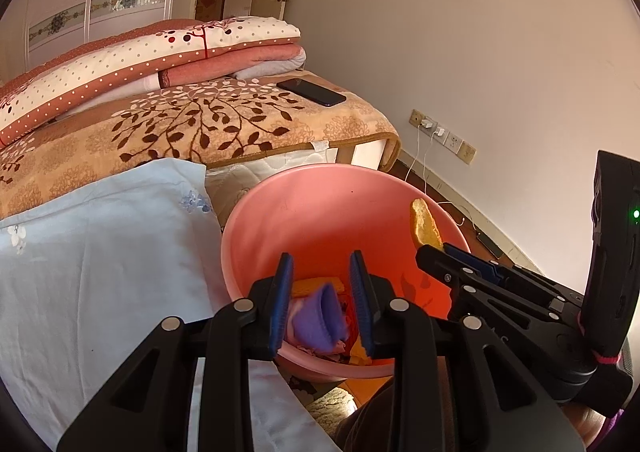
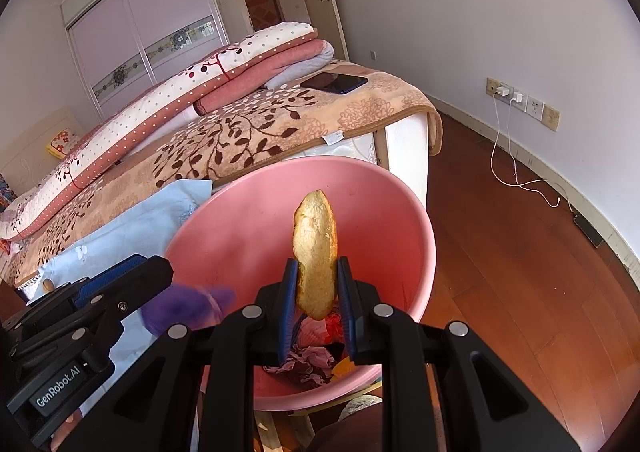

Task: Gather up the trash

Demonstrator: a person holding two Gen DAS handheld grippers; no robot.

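1. My left hand-held gripper (image 1: 322, 292) hangs over the pink basin (image 1: 256, 220), its blue pads spread apart and pressing on nothing.
2. A purple scrap (image 1: 320, 318) shows between those pads, blurred. I cannot tell whether it is in the air or already lying on the pile below. From the right wrist view it is a purple smear (image 2: 188, 308) just beside the left gripper's tip.
3. My right hand-held gripper (image 2: 318, 292) is pinching a piece of bread (image 2: 316, 252) by its lower half. The bread stands upright, its crusty top well clear of the pads.
4. The bread is held above the basin's opening, towards the basin's right side as the left wrist view shows it (image 1: 424, 224).
5. The basin's bottom already holds crumpled trash (image 2: 312, 352): pinkish paper, something red and a yellow bit.
6. The basin sits just beside the bed (image 1: 224, 124), with a pale blue cloth (image 1: 104, 252) lying to its left.
7. A dark phone (image 1: 312, 92) lies on the leaf-patterned blanket, well apart from both grippers.
8. A white charging cable (image 2: 516, 172) trails from the wall sockets onto the wooden floor (image 2: 500, 272).
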